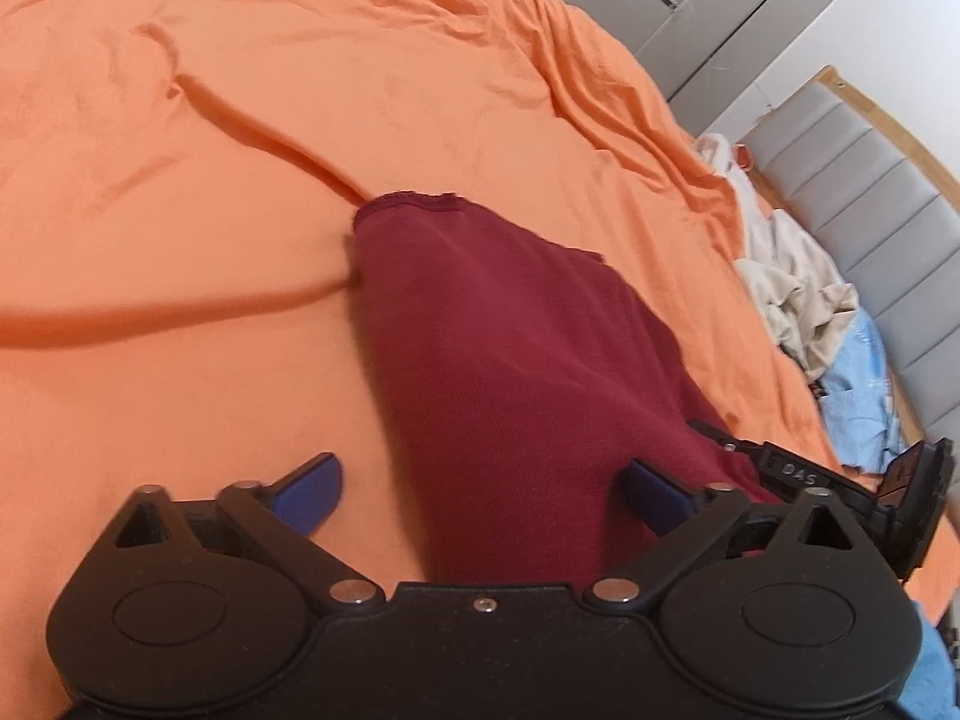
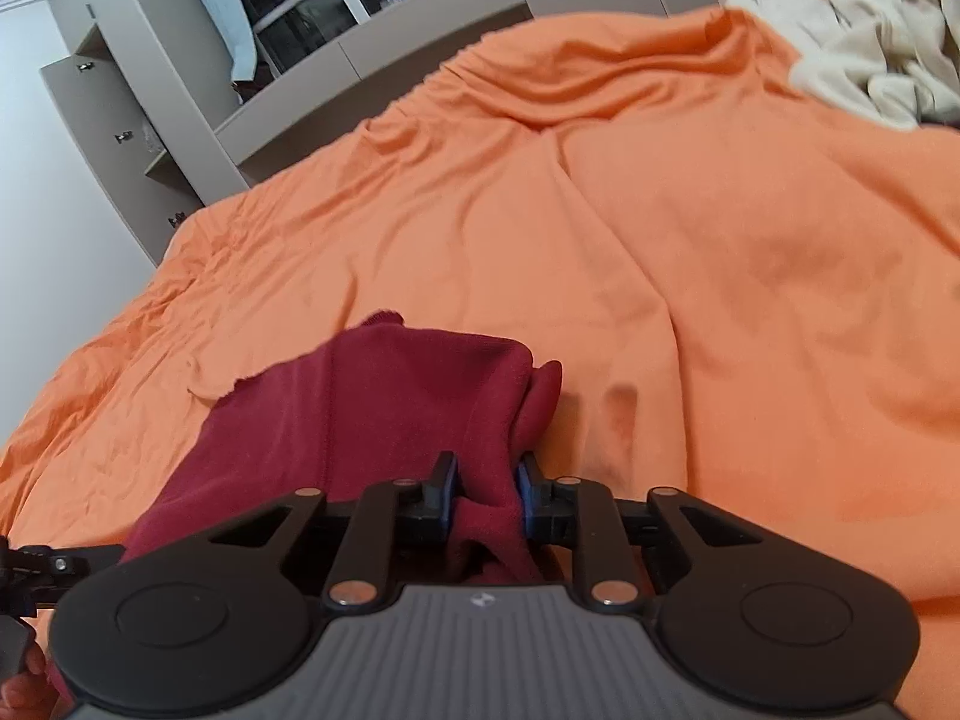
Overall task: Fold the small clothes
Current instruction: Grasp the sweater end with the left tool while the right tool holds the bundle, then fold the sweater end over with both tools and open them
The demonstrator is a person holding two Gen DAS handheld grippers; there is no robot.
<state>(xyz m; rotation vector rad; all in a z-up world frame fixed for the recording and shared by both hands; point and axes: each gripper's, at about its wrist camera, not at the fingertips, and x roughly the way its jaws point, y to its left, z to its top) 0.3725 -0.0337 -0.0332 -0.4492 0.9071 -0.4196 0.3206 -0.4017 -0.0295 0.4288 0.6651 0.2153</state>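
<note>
A dark red knit garment [image 1: 510, 360] lies on the orange bedsheet [image 1: 240, 150], its hemmed end pointing away. My left gripper [image 1: 480, 486] is open, its blue fingertips [image 1: 312, 489] standing wide on either side of the garment's near part. In the right wrist view the same garment [image 2: 372, 408] is bunched, and my right gripper [image 2: 486, 492] is shut on a fold of it, with the cloth pinched between the blue pads [image 2: 449, 489]. The right gripper also shows in the left wrist view [image 1: 840, 480] at the garment's right edge.
A heap of cream and white clothes [image 1: 792, 282] and a light blue cloth [image 1: 864, 402] lie at the bed's right side by the grey padded headboard [image 1: 888, 210]. The cream heap also shows in the right wrist view [image 2: 870, 30]. Grey cabinets [image 2: 120, 120] stand beyond the bed.
</note>
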